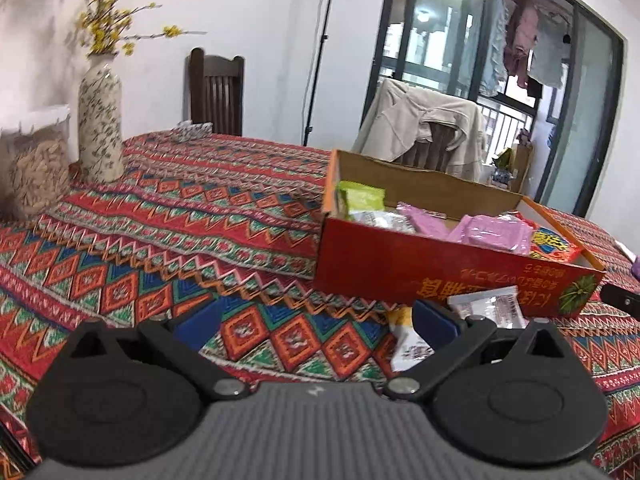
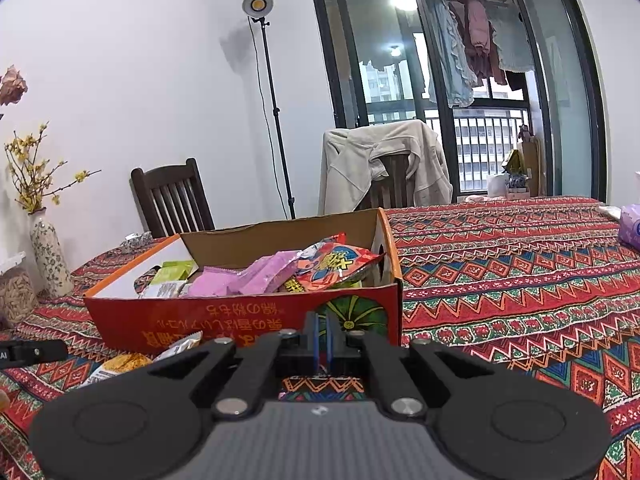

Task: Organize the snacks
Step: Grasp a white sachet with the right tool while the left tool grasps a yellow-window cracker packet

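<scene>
A red cardboard box [image 1: 440, 268] stands on the patterned tablecloth, also in the right wrist view [image 2: 240, 316]. It holds several snack packets: pink ones [image 1: 492, 232], a green one [image 1: 360, 196] and a red-orange one [image 2: 336, 264]. Two loose packets lie on the cloth in front of the box: a white one [image 1: 488, 304] and a yellow-white one [image 1: 408, 340], the latter also in the right wrist view [image 2: 120, 364]. My left gripper [image 1: 316, 320] is open and empty, low over the cloth left of the loose packets. My right gripper [image 2: 322, 340] is shut with nothing between its pads, close to the box's front wall.
A flowered vase [image 1: 100, 120] with yellow blossoms and a clear jar [image 1: 36, 168] stand at the table's left edge. Two dark chairs [image 2: 172, 200] stand behind the table, one draped with a beige jacket [image 2: 380, 164]. A light stand [image 2: 276, 120] is by the wall. A purple pack [image 2: 632, 228] lies far right.
</scene>
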